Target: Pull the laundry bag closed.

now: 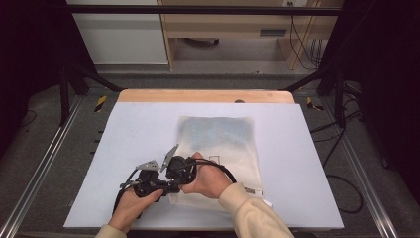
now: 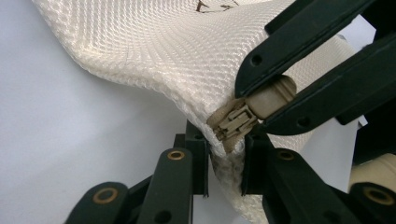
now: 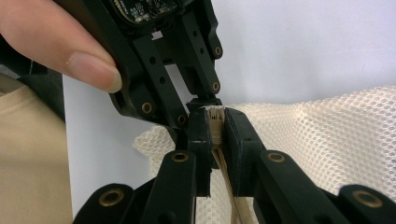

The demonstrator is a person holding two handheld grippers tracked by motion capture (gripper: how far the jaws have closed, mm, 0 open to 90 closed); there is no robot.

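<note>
Lying flat on the white surface (image 1: 124, 148), the cream mesh bag (image 1: 218, 148) sits a little right of the middle, its near left corner covered by the two hands and the tools they hold. In the high view the left claw (image 1: 166, 187) and the right claw (image 1: 174, 171) crowd together at that corner, and their tips are lost behind black linkages and fingers, so the grip cannot be read there.

From the left gripper view, the left claw (image 2: 223, 158) has its jaws drawn together on the bag's seam edge just below the beige zipper slider (image 2: 233, 123); the fabric between them is partly hidden. The right claw (image 2: 268, 105) comes in from the upper right there, clamped on the slider's pull tab, with the tab's end cut off from sight.

From the right gripper view, the right claw (image 3: 215, 128) is clamped on the zipper slider (image 3: 215, 114), of which a sliver shows between the pads. The zipper tape (image 3: 231, 186) runs down out of frame. A thumb (image 3: 70, 51) rests on the other tool's body.
</note>
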